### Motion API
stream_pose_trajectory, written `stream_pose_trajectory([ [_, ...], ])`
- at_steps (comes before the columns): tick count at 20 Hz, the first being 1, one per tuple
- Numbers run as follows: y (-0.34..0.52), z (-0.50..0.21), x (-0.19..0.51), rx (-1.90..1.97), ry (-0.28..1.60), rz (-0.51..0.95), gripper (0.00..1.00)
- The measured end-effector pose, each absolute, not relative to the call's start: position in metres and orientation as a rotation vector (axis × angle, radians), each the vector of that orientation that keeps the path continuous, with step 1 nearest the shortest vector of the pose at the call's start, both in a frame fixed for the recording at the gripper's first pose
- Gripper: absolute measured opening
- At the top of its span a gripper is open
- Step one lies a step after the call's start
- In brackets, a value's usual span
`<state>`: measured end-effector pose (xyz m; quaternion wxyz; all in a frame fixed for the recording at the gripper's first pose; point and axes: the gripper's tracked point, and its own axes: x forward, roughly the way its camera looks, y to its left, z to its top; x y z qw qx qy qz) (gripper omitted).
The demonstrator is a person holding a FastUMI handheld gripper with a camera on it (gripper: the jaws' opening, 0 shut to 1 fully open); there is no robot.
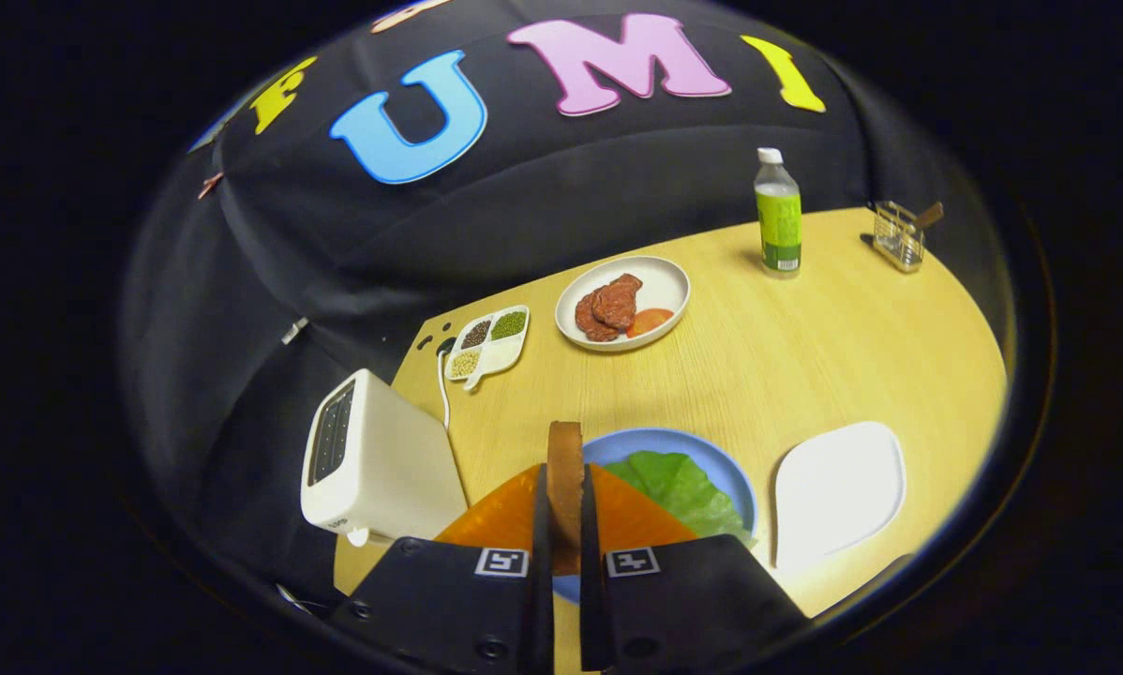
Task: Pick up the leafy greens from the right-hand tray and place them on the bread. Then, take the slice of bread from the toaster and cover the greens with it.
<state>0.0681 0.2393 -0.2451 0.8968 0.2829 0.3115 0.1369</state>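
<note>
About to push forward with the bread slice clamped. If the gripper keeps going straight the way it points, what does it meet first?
Probably the blue plate with the lettuce, just ahead of the gripper and its bread slice. Depth is unclear.

Bread slice (565,487): brown crust edge showing, held upright on edge, clamped between both fingers of the gripper (566,534), above the blue plate (660,442). Leafy greens (681,487): flat green leaf lying on that plate, near the table's front edge. Toaster (374,464): white, at the table's left edge. Right-hand tray (838,492): white, just beside the plate.
</note>
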Motion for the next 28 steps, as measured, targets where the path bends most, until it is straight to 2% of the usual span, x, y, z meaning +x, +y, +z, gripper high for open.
stream_pose_trajectory([
  [6,0.207,-0.293,0.072,0.770,0.658,0.202,0.15],
  [21,0.197,-0.348,0.081,0.575,0.707,0.223,0.16],
  [28,0.189,-0.361,0.078,0.533,0.740,0.210,0.50],
])
